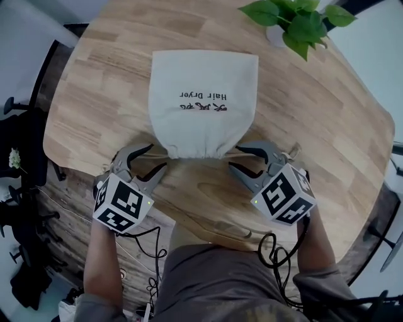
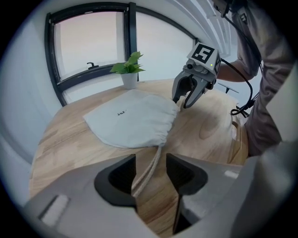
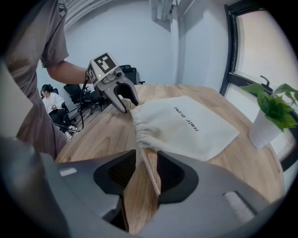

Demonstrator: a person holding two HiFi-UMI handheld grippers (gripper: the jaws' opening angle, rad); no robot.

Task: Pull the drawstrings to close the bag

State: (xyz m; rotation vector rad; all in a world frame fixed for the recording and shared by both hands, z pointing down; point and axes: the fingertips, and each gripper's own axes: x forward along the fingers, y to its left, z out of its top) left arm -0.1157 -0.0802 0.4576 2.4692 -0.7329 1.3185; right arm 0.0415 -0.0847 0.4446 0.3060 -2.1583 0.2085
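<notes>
Nearest the lens in the head view, the left gripper (image 1: 157, 157) and the right gripper (image 1: 235, 158) point down and inward at the gathered mouth of a cream cloth drawstring bag (image 1: 203, 94). The bag lies flat on the round light-wood table (image 1: 327, 126). One gripper sits at each side of the mouth, probably so the cords can be drawn outward in opposite directions. A green potted plant (image 1: 296, 19) stands well beyond the bag, out of the way.

In the left gripper view the jaws stand apart, unclenched. A pale twin cord (image 2: 148, 168) runs from the puckered mouth down between them, leaning on one pad, not pinched.

The right gripper view matches: the jaws are released, with bare wood showing in the gap, and a second beige cord (image 3: 151, 172) lies along one pad. Black office chairs (image 3: 77, 90) stand far off — nothing blocks an outward pull.
</notes>
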